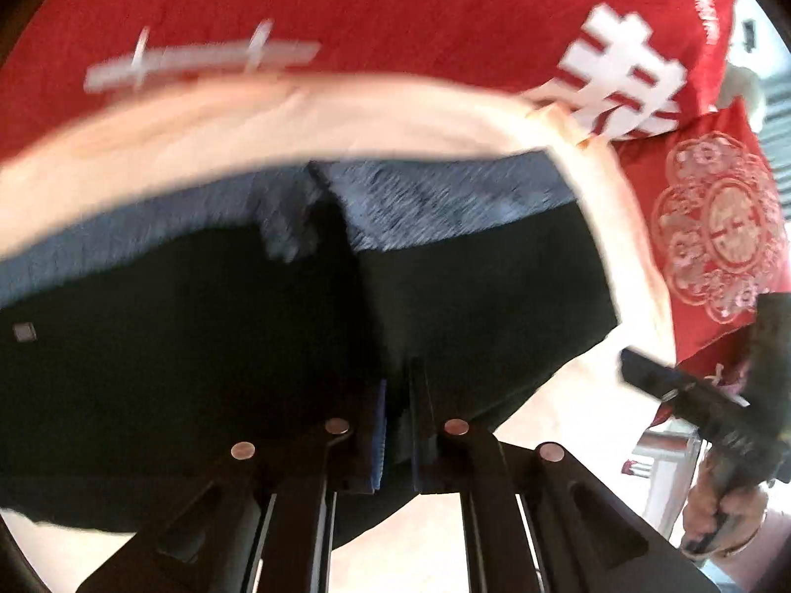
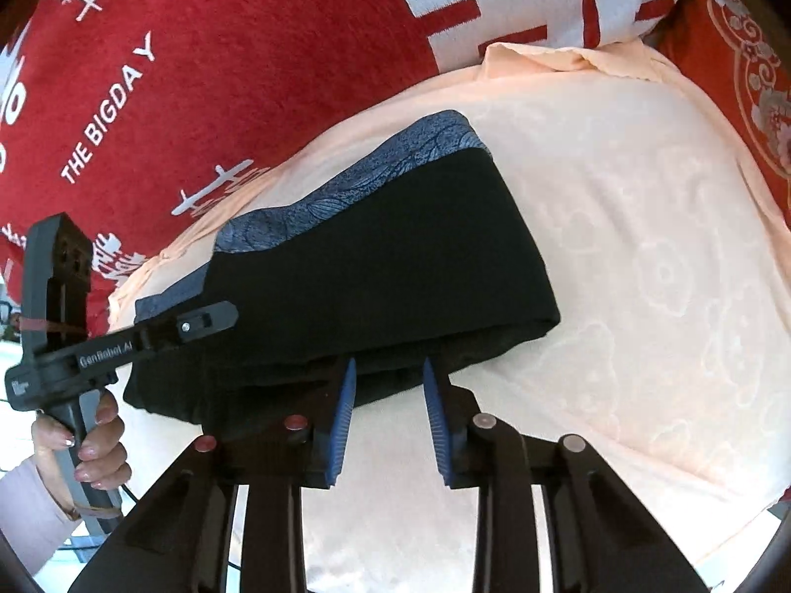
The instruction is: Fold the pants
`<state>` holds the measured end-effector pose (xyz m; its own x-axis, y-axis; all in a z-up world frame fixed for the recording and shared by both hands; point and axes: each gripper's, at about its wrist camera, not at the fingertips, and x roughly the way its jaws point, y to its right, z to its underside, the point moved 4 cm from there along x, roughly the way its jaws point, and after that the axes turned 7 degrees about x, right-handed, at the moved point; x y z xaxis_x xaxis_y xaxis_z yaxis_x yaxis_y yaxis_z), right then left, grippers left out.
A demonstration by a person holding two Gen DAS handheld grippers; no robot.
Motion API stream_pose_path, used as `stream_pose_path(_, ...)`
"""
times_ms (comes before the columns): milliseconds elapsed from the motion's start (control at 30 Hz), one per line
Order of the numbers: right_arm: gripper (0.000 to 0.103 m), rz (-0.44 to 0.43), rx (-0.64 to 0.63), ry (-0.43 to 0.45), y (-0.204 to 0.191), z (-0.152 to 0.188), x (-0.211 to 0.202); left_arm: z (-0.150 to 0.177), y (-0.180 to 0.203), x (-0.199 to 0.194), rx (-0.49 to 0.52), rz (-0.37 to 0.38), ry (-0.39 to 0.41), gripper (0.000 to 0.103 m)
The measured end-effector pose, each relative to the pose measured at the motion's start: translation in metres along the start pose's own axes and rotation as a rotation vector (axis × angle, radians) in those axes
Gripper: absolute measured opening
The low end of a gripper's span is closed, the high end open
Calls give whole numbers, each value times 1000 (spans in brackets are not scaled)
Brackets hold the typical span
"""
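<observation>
- The left gripper (image 2: 217, 318), seen at the left of the right wrist view, reaches over the near left end of the pants (image 2: 385, 267); its fingers are together, and its own view shows them laid close over black cloth, though blur hides whether any fold is pinched.
- A hand (image 2: 94, 437) grips that tool's grey handle, a pale sleeve (image 2: 29, 509) below it.
- The pants lie folded into a long black band with a blue-grey patterned waistband (image 2: 346, 188) along the far edge, running from near left to far right across a peach sheet (image 2: 642, 257).
- The right gripper (image 2: 388, 375) sits at the near edge of the band, about midway along; its blue-padded fingers (image 2: 346, 410) stand apart, tips just touching or just short of the cloth edge, nothing clamped.
- A red blanket (image 2: 247, 49) with white lettering lies beyond the sheet, on the far left.
- A red patterned cushion (image 2: 751, 79) lies at the far right.
- In the left wrist view the right gripper (image 1: 642, 370) shows at the right edge, off the pants (image 1: 197, 336).
</observation>
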<state>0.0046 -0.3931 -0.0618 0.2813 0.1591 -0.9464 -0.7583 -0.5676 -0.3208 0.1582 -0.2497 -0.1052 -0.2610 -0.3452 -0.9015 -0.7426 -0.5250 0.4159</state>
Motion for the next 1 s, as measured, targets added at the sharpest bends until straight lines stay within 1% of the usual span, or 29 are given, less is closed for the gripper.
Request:
stream_pose_path(100, 31, -14, -14, -2, 5, -1, -4, 6, -5, 4, -22, -4, 11, 9)
stream_pose_path(167, 32, -7, -32, 10, 9, -8, -9, 8, -3, 4, -16, -27, 20, 9)
stream_pose_path(233, 32, -9, -47, 29, 12, -25, -11, 8, -1, 5, -14, -41, 25, 9)
stream_pose_path(400, 31, 10, -57, 67, 20, -85, 0, 9, 1, 5, -36, -55, 36, 9)
stream_pose_path(433, 27, 12, -52, 74, 20, -94, 4, 10, 0, 4, -42, -61, 41, 9)
stream_pose_path(467, 24, 3, -53, 73, 18, -107, 13, 10, 1, 3, -47, -67, 46, 9)
stream_pose_path(500, 23, 6, -56, 65, 17, -113, 21, 11, 1, 3, -53, -74, 50, 9)
stream_pose_path(567, 23, 24, -74, 29, 13, -120, 44, 12, 1, 1, -72, -91, 60, 9)
stream_pose_path(600, 23, 52, -100, -5, 11, -119, 58, 13, 1, -1, -90, -98, 71, 9)
stream_pose_path(633, 23, 100, -136, -14, 7, -115, 69, 14, 0, -2, -114, -95, 73, 9)
stream_pose_path(667, 23, 127, -175, 10, 1, -111, 68, 14, 0, -3, -130, -92, 74, 9)
stream_pose_path(700, 23, 142, -212, 16, -5, -108, 67, 14, -1, -4, -149, -93, 77, 12)
stream_pose_path(733, 23, 147, -243, 9, -11, -103, 66, 14, -1, -6, -160, -103, 77, 25)
stream_pose_path(767, 23, 143, -272, 0, -17, -95, 64, 15, -2, -8, -177, -132, 78, 37)
stream_pose_path(800, 23, 143, -297, -10, -22, -88, 63, 16, -4, -12, -192, -164, 86, 64)
stream_pose_path(833, 23, 153, -337, -14, -29, -80, 62, 18, -6, -19, -209, -195, 111, 74)
stream_pose_path(867, 23, 158, -371, -14, -35, -73, 61, 20, -7, -23, -221, -214, 122, 74)
stream_pose_path(900, 23, 151, -393, -16, -41, -67, 61, 22, -9, -25, -232, -228, 114, 74)
stream_pose_path(933, 23, 133, -404, -23, -48, -61, 61, 23, -11, -26, -241, -246, 107, 74)
stream_pose_path(1000, 23, 67, -389, -75, -60, -45, 67, 29, -17, -29, -266, -319, 86, 74)
